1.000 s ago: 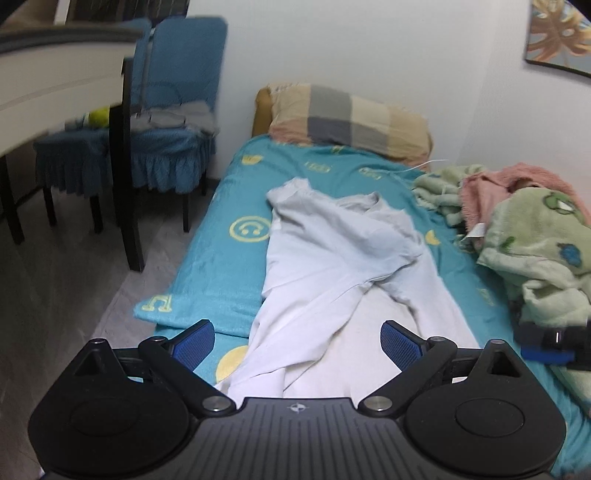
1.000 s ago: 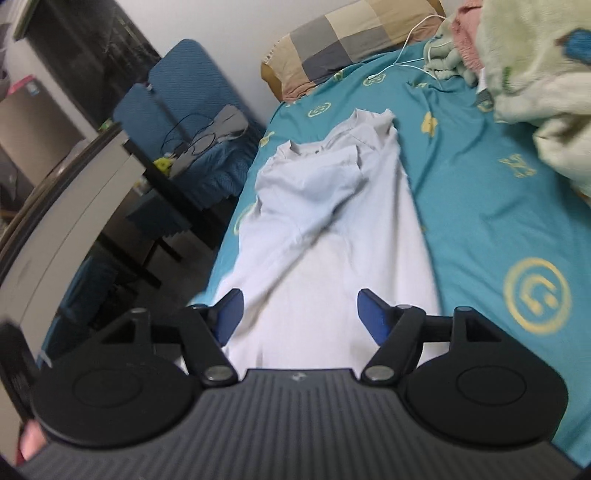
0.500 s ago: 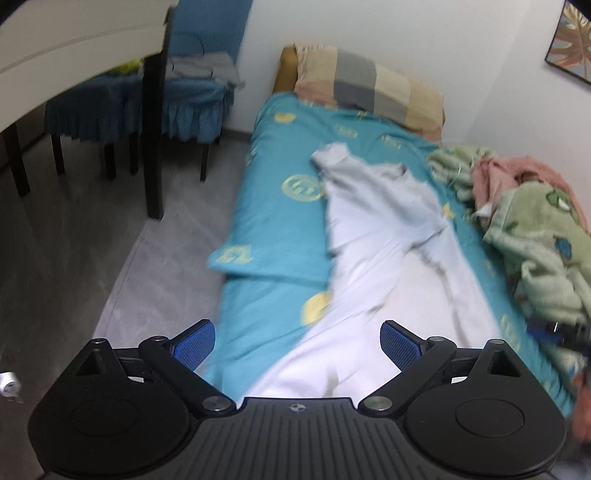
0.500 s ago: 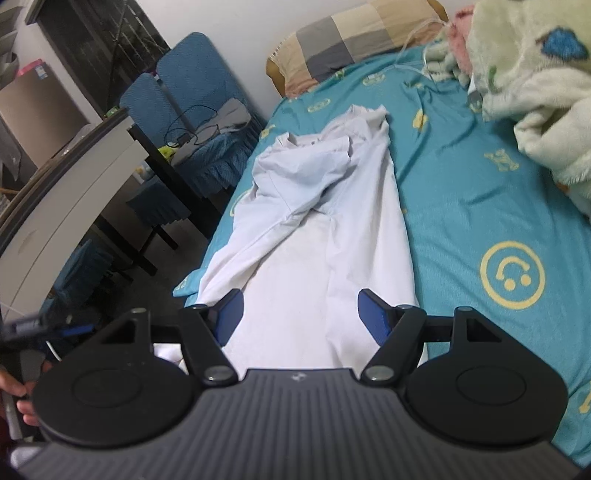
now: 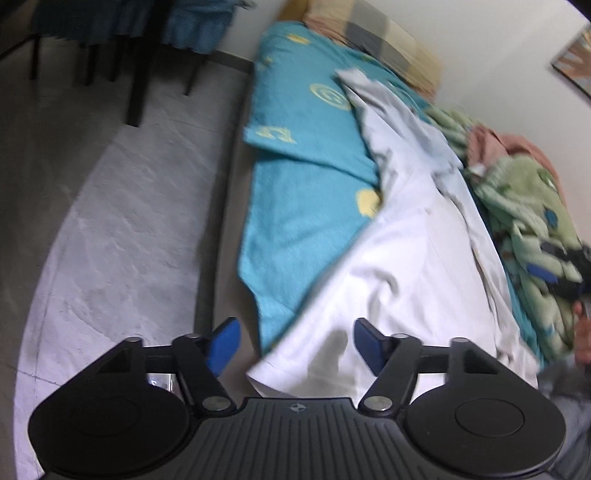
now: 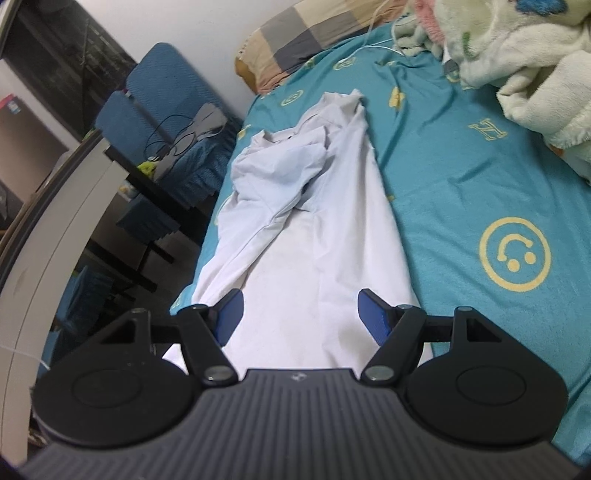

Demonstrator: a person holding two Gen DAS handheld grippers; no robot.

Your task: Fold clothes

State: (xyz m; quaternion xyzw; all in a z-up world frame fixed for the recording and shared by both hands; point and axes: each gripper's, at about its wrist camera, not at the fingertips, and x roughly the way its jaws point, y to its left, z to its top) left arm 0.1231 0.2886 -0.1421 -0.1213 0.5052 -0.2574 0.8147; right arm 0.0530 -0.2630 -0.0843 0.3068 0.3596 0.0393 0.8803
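Observation:
A white shirt [image 6: 314, 229] lies crumpled lengthwise on the teal bed sheet [image 6: 461, 177], its upper part bunched toward the pillow. In the left wrist view the shirt [image 5: 406, 266] runs from the bottom hem near me up the bed. My left gripper [image 5: 295, 343] is open, with the shirt's near left hem corner between its blue pads, not gripped. My right gripper [image 6: 299, 314] is open above the shirt's near hem, empty. The right gripper also shows at the right edge of the left wrist view [image 5: 554, 273].
A plaid pillow [image 6: 306, 29] lies at the head of the bed. A heap of green and pink blankets [image 5: 528, 192] lies along the bed's right side. Blue chairs [image 6: 162, 110] and a white table [image 6: 55, 229] stand left of the bed. Grey floor [image 5: 110, 221] lies on the left.
My left gripper has swung left and down toward the bed's near left edge, tilting its view, and now has the shirt's hem corner between its pads. My right gripper moved slightly closer.

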